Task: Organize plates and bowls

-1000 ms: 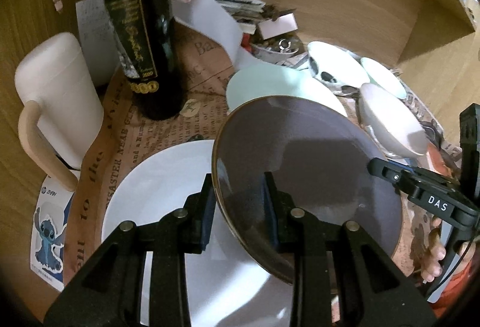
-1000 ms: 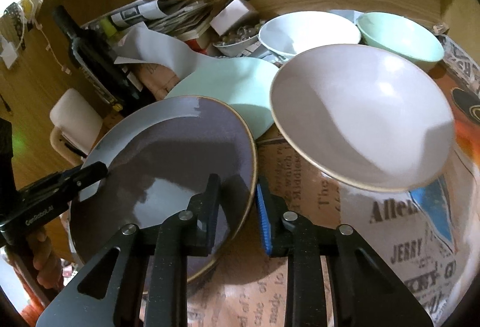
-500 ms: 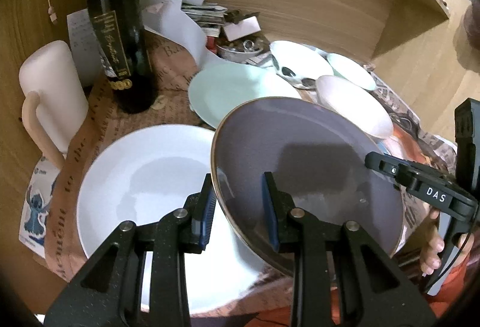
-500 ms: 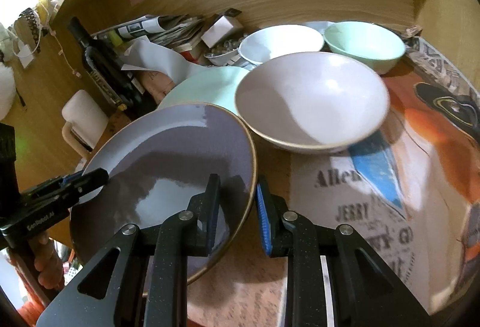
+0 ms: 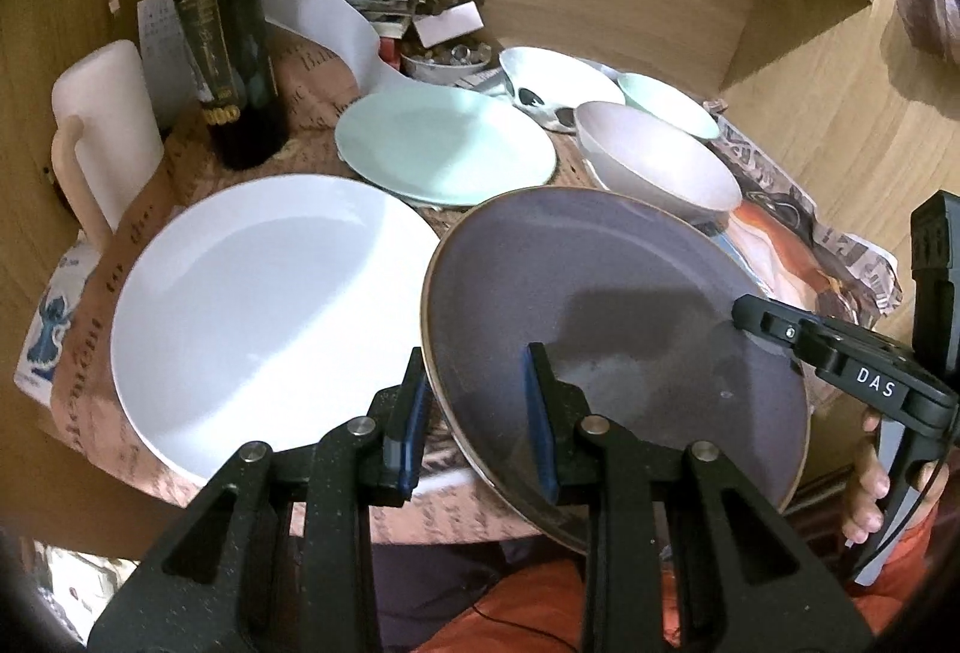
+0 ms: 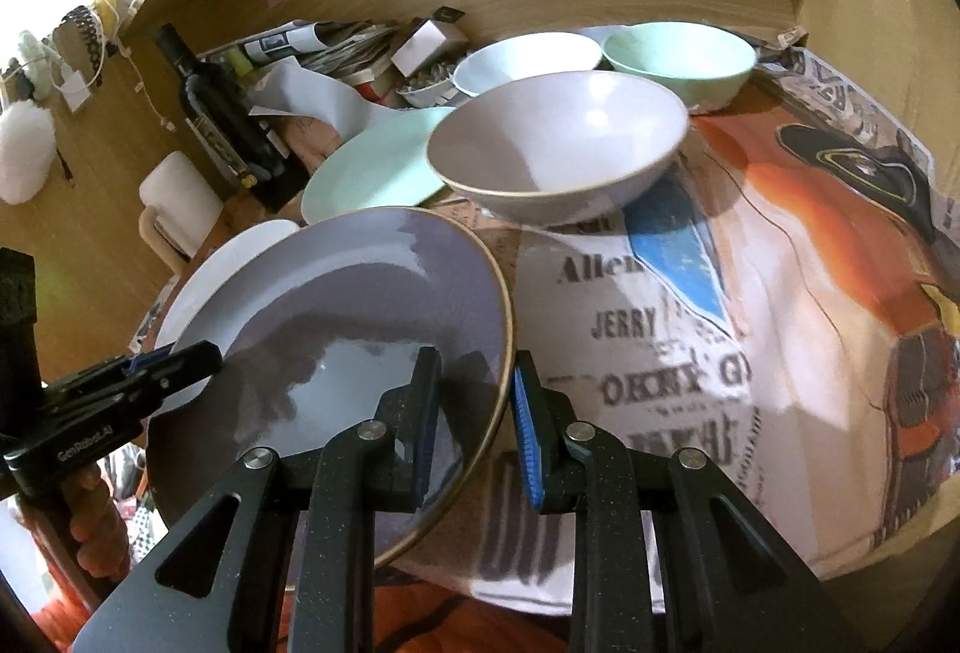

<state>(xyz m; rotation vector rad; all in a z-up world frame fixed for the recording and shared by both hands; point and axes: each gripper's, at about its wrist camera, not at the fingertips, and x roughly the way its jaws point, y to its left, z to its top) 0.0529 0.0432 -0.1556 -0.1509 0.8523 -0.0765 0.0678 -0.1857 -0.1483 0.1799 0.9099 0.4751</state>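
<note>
A grey-purple plate (image 5: 612, 317) (image 6: 348, 317) with a gold rim hangs tilted over the table's near edge. My left gripper (image 5: 474, 401) is shut on its left rim. My right gripper (image 6: 474, 401) is shut on its right rim, and its fingertip (image 5: 747, 314) shows in the left wrist view. A large white plate (image 5: 264, 305) (image 6: 240, 245) lies flat to the left. Behind lie a mint plate (image 5: 444, 143) (image 6: 372, 167), a pale bowl (image 5: 654, 161) (image 6: 558, 143), a patterned white bowl (image 5: 558, 77) (image 6: 522, 59) and a mint bowl (image 5: 666, 104) (image 6: 678, 53).
A dark wine bottle (image 5: 222, 35) and a white mug (image 5: 108, 113) stand at the left. Papers and a small dish of odds (image 5: 444, 56) crowd the wooden back wall. Printed newspaper (image 6: 690, 353) covers the table. A person's orange clothing shows below the near edge.
Both grippers have drawn back toward the near edge with the grey-purple plate between them. The white plate is now nearly uncovered, and the bowls look farther off.
</note>
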